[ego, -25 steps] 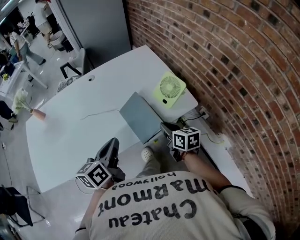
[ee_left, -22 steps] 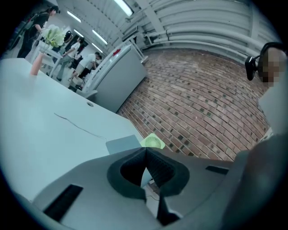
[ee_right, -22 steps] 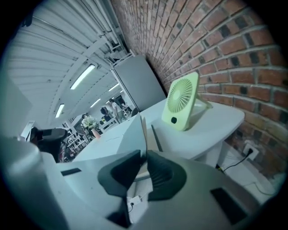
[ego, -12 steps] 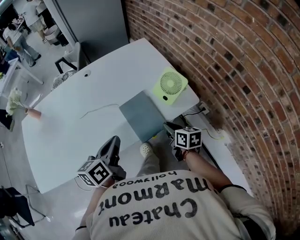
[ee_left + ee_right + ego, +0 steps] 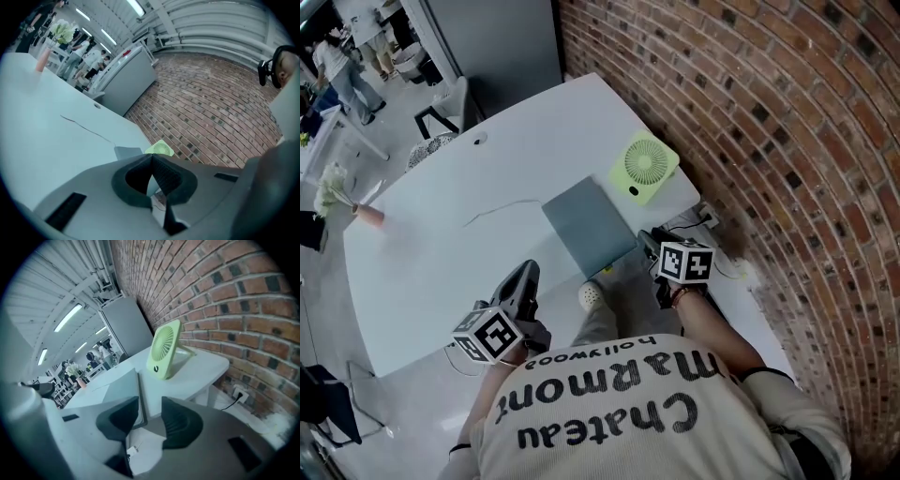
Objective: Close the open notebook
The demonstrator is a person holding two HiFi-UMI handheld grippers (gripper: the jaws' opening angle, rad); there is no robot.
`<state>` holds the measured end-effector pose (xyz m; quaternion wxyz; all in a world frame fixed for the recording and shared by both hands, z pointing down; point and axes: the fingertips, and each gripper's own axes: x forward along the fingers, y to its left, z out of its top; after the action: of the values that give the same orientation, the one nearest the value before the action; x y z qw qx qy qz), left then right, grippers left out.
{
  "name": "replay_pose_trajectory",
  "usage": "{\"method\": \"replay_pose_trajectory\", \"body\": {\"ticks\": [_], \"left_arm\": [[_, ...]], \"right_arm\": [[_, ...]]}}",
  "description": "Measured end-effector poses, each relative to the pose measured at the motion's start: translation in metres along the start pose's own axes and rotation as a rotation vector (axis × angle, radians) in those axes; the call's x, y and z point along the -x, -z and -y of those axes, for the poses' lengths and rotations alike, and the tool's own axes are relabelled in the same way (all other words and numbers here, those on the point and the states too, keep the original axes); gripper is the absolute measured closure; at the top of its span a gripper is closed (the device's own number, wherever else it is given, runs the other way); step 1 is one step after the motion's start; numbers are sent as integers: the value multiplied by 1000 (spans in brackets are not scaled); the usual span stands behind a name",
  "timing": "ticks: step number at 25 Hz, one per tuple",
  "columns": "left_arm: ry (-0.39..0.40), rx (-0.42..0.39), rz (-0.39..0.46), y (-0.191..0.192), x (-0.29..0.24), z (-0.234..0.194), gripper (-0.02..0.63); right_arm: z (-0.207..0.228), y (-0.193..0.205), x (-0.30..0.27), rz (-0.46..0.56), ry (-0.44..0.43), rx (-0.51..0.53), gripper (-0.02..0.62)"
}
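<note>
The notebook (image 5: pixel 589 225) is seen shut, flat on the tabletop (image 5: pixel 441 234) (judged light, stiff, edge-grippable); the right claw (image 5: pixel 150 405) has just been opened, gripping nothing; the left claw (image 5: pixel 151 160) is closed, empty

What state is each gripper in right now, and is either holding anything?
Left gripper: shut, empty.
Right gripper: open, jaws have just been opening; nothing gripped, with the closed notebook lying free just beyond them.
</note>
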<state>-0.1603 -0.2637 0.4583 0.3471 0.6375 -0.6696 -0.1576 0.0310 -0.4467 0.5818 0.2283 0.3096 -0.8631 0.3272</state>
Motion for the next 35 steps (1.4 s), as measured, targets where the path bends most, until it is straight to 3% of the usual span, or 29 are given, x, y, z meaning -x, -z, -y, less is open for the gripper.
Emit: {"method": "replay_pose_trajectory", "body": {"ticks": [4,7,11,14,18,23,27,35], "left_arm": [[8,-2,28,-5,3,10,604],[14,-7,40,-7,5,21,604],[14,-46,53,-10,9,35,604],[26,-45,73,-11,14,45,604],[60,-53,87,-9,18,62,604],[87,-83,103,-11,23,78,604],[81,-84,112,-12,30,79,604],[88,-81,111,-8,36,76,604]], "right_arm": [[-15,-28,16,69,-42,-36,441],[-36,-46,32,130,-75,-33,515],[-71,-65,51,194,-139,44,535],[-92,-74,67,237,-185,82,587],[-116,-78,89,276,-244,115,592],[-132,-89,118,369,-335,85,592],[-136,-97,136,432,-336,111,592],[-135,-88,139,421,-305,132,592]]}}
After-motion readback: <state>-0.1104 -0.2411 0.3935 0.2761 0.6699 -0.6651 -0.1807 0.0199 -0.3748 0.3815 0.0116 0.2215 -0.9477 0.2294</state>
